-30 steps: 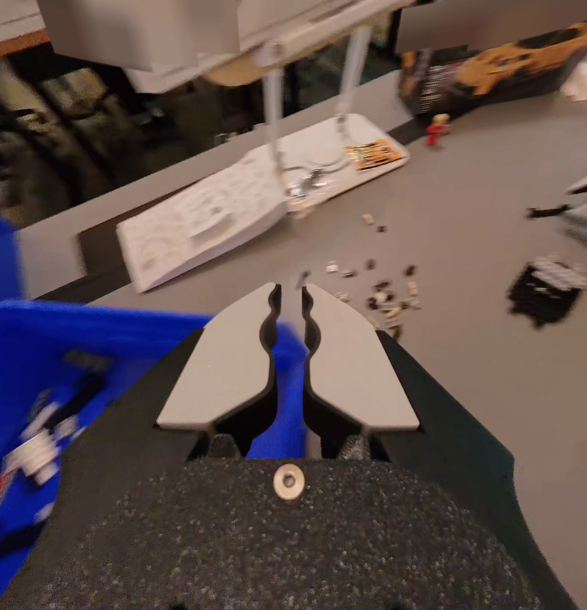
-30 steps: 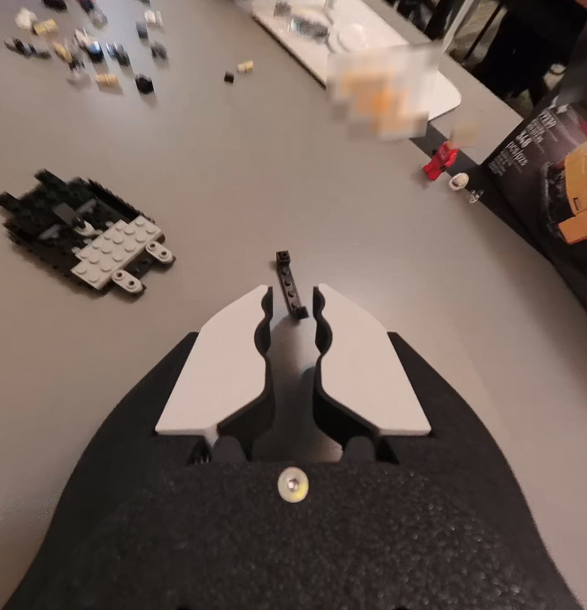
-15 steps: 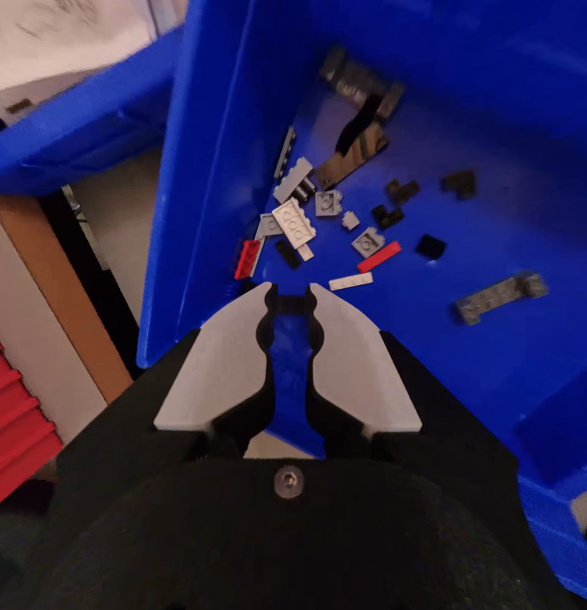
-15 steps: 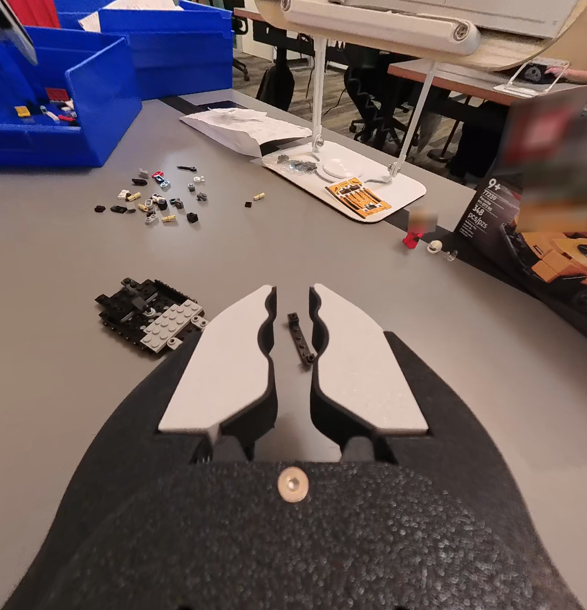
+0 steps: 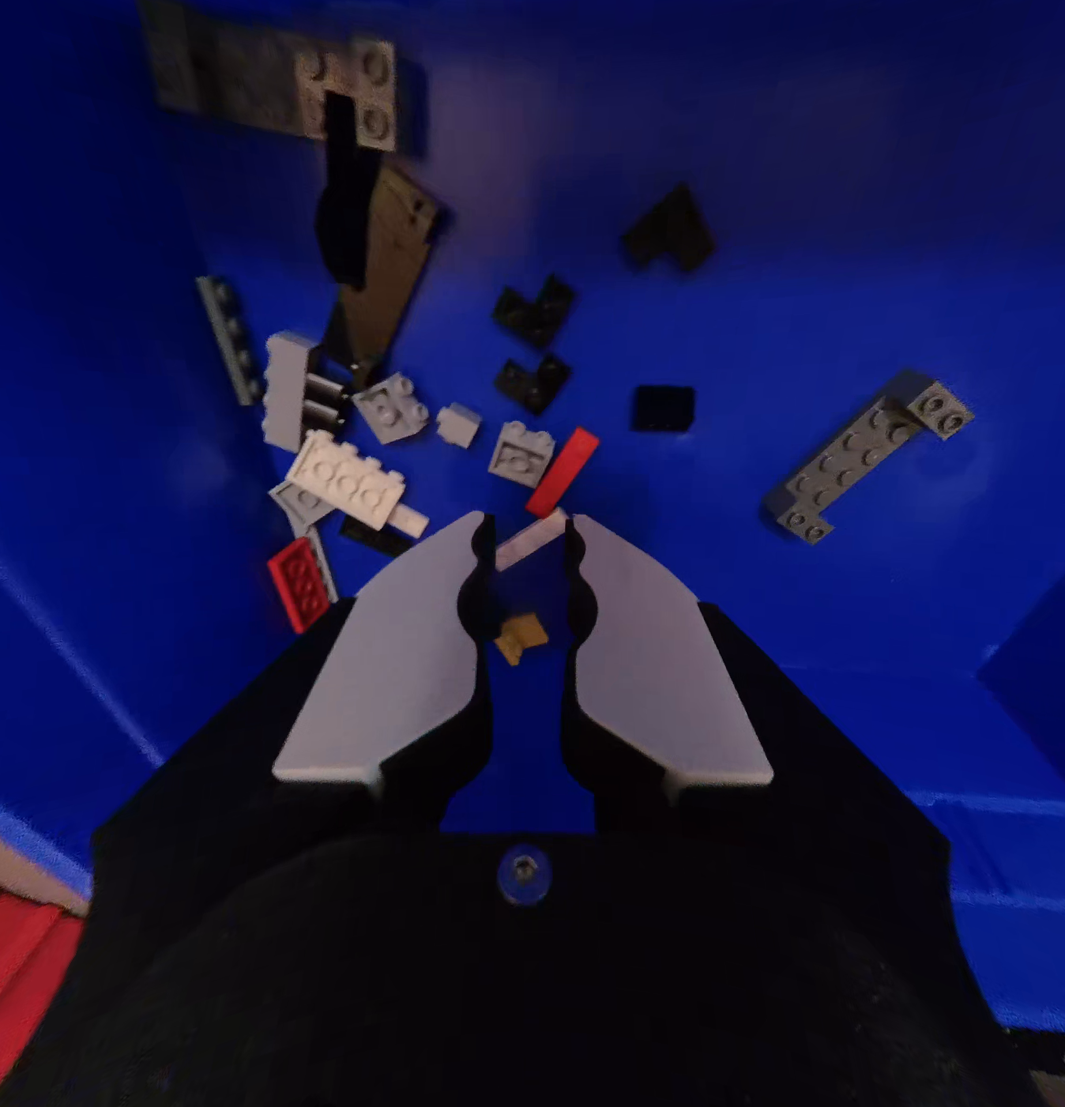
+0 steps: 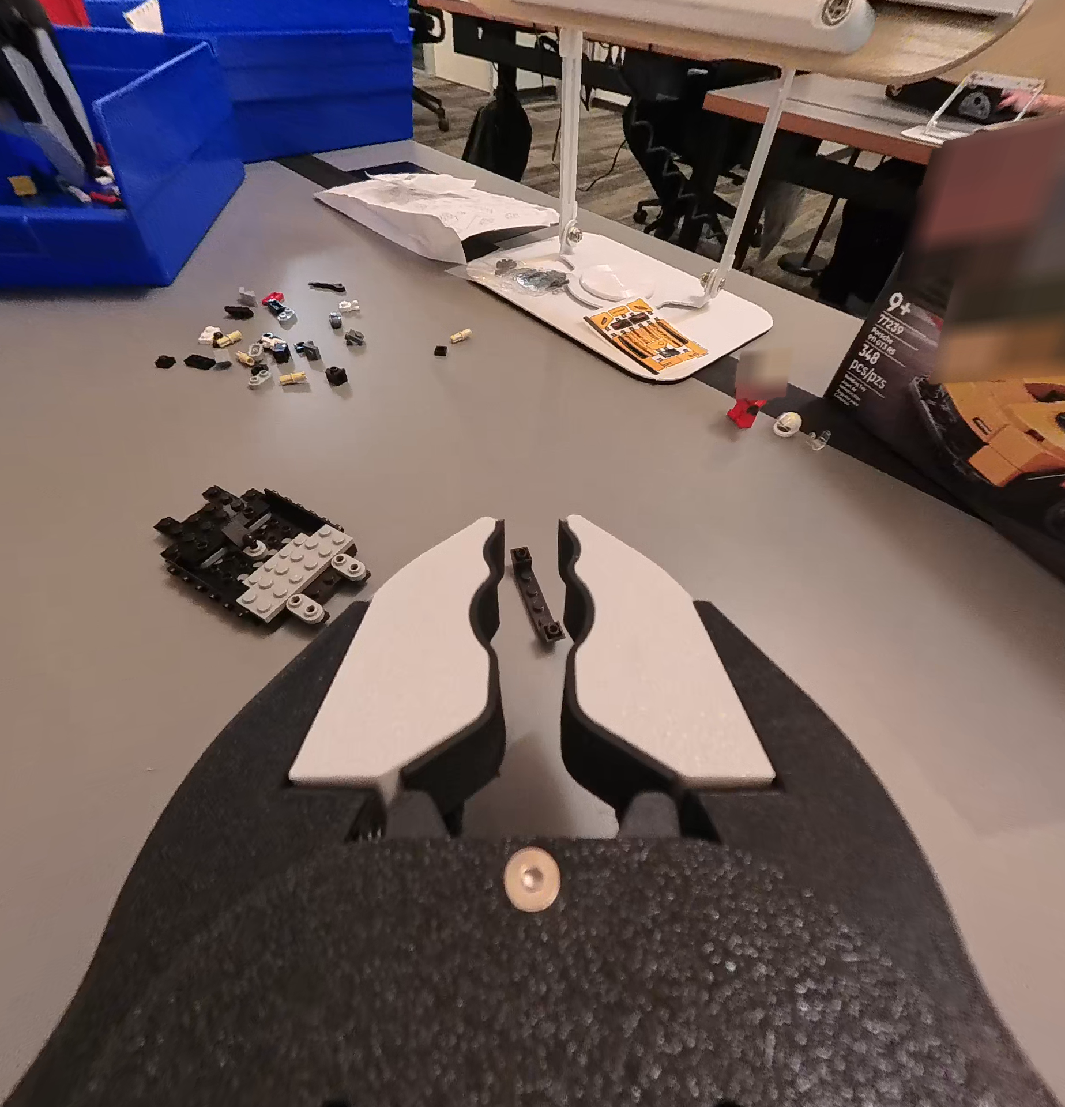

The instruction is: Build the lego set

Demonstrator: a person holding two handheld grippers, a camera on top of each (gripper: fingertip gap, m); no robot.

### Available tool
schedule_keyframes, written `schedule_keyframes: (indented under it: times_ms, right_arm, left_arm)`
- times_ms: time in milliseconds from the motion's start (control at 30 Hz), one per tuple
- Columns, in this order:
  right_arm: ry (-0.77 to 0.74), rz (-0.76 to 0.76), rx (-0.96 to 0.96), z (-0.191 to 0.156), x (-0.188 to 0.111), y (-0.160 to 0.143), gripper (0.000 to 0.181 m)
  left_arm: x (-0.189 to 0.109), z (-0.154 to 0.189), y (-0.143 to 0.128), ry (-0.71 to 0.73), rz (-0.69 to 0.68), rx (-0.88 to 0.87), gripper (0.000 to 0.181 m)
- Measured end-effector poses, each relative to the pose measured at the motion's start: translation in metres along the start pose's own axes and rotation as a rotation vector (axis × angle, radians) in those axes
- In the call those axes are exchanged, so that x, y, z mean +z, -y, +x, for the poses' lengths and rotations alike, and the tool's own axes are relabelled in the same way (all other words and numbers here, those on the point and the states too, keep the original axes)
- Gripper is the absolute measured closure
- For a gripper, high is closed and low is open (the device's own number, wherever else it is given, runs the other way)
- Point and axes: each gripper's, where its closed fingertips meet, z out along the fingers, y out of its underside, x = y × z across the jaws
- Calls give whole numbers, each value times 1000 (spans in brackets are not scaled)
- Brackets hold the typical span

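Observation:
My left gripper [image 5: 528, 522] is open, low inside a blue bin [image 5: 817, 150] of loose bricks. Its tips straddle a pale flat tile [image 5: 530, 539], beside a red tile [image 5: 563, 473]. A small tan piece [image 5: 518, 641] lies between the fingers. My right gripper [image 6: 531, 527] is open over the grey table [image 6: 578, 449]. A thin black plate [image 6: 536, 593] lies on the table between its fingers, not gripped. The black and grey chassis [image 6: 260, 557] sits to its left.
The bin also holds a white plate [image 5: 347, 482], a red plate [image 5: 299, 584], black corner pieces [image 5: 533, 311] and a long grey bracket [image 5: 865, 455]. On the table are scattered small parts [image 6: 272, 341], blue bins [image 6: 158, 180], a booklet [image 6: 434, 209], a sticker sheet [image 6: 643, 335] and the set box [image 6: 967, 431]. Tip to tip, the grippers are about 60 cm apart.
My left gripper has swung from above the table into the blue bin and dropped close to the bricks, jaws a little wider. My right gripper has tilted up and then stayed over the black plate.

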Motion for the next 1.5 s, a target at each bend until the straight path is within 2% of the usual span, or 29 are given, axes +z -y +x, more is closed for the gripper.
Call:
schedule_keyframes:
  times_ms: [167, 300, 600, 933, 1100, 1267, 1400, 1500]
  right_arm:
    - [0, -3, -2, -1, 0, -1, 165]
    - [2, -5, 4, 0, 0, -2, 165]
    - [5, -14, -10, -2, 0, -3, 165]
    - [19, -3, -22, -8, 0, 1, 165]
    - [14, 6, -37, -9, -1, 4, 165]
    - [26, 18, -40, -15, 0, 8, 166]
    - [123, 62, -25, -43, 5, 27, 167]
    - [221, 93, -98, -77, 9, 47, 167]
  left_arm:
    - [10, 9, 2, -58, -15, -1, 160]
    - [10, 10, 7, -69, 9, -4, 170]
    - [8, 18, 5, -147, 12, -1, 171]
    - [-60, 44, 30, -78, 286, 5, 172]
    - [-88, 91, 56, -54, 409, 82, 172]
    - [-119, 168, 98, -90, 561, 215, 172]
    - [-132, 246, 135, -156, 668, 373, 173]
    - [-132, 304, 159, -233, 714, 490, 173]
